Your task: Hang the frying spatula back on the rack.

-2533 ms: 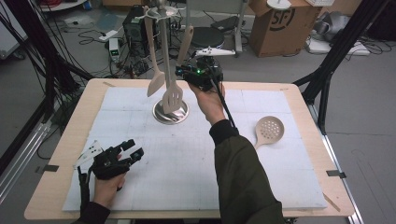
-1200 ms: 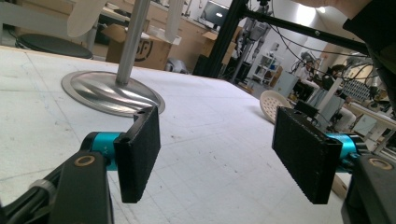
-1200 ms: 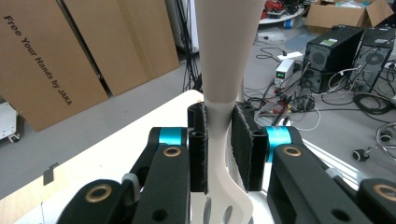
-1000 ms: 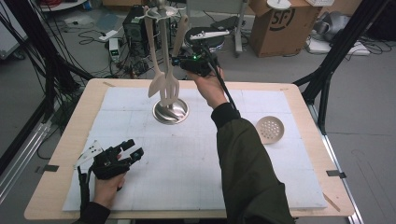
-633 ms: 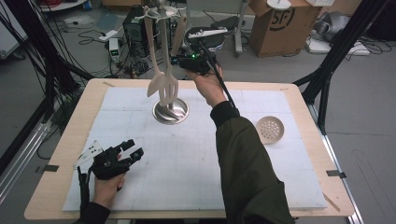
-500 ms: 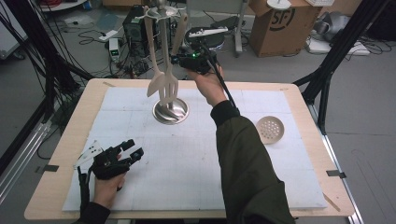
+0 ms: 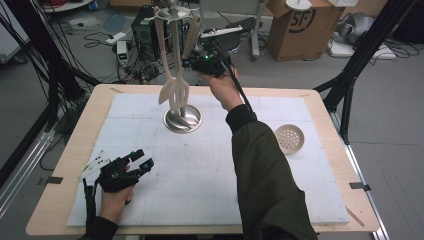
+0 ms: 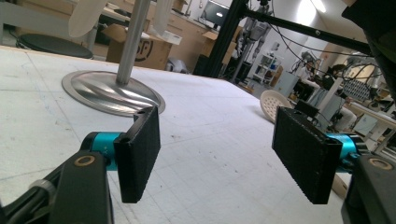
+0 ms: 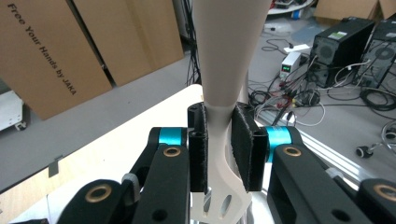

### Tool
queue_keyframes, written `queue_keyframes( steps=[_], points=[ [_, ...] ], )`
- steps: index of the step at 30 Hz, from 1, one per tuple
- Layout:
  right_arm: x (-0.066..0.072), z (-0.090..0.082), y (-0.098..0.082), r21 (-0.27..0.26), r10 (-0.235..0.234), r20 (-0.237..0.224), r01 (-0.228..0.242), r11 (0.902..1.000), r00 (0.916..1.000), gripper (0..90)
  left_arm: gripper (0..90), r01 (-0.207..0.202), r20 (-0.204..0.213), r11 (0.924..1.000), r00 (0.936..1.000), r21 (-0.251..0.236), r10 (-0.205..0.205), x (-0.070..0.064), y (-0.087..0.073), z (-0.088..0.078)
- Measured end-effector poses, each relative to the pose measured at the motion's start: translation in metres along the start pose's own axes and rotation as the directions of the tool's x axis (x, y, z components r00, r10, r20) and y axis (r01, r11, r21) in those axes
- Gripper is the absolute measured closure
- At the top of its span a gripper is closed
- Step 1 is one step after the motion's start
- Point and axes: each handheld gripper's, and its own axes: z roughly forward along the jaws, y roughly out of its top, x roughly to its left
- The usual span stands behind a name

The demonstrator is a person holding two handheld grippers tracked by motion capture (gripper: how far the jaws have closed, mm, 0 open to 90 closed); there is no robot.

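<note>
A cream slotted spatula hangs upright beside the pole of a metal utensil stand, its handle reaching up to the stand's top hooks. My right gripper is held high over the table's far edge, shut on the spatula's neck just above the slotted blade. A second cream utensil hangs from the stand's left side. My left gripper rests on the white mat at the near left, open, with nothing between its pads.
A round perforated cream skimmer head lies on the mat to the right, also seen as a skimmer head in the left gripper view. Cardboard boxes, computers and cables stand on the floor behind the table. Black frame legs flank both sides.
The right gripper has lifted the slotted spatula from just above the stand's base up toward its hooks, then held nearly still. The left gripper has not moved.
</note>
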Motion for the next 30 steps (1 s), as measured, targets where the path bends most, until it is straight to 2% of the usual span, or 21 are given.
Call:
queue_keyframes(
  steps=[6,12,18,20,27,30],
  points=[
    [-0.002,0.001,-0.001,0.027,0.003,-0.018,-0.002,0.9996,0.9998,77.0,32.9,0.0,0.001,1.0,1.0,0.0,0.0,0.0,0.0,0.0],
    [-0.006,-0.004,0.003,0.057,-0.014,-0.031,0.016,0.9982,0.9994,77.0,32.9,-0.003,-0.001,1.0,1.0,0.001,0.003,0.0,0.0,0.0],
    [-0.009,-0.007,0.007,0.114,-0.045,-0.052,0.051,0.9922,0.9977,77.0,32.9,-0.006,-0.006,1.0,1.0,0.003,0.006,-0.001,0.0,0.0],
    [-0.007,-0.009,0.01,0.134,-0.032,-0.056,0.039,0.9902,0.9979,77.0,32.9,-0.007,-0.007,1.0,1.0,0.005,0.007,-0.001,0.0,0.0],
    [-0.009,-0.005,0.016,0.161,-0.06,-0.079,0.072,0.9844,0.9951,77.0,32.9,-0.006,-0.01,1.0,0.9999,0.002,0.006,-0.001,0.0,0.001],
    [-0.009,-0.003,0.015,0.168,-0.047,-0.081,0.06,0.9839,0.9956,77.0,32.9,-0.006,-0.011,1.0,0.9999,0.001,0.006,-0.001,0.0,0.001]
  ],
)
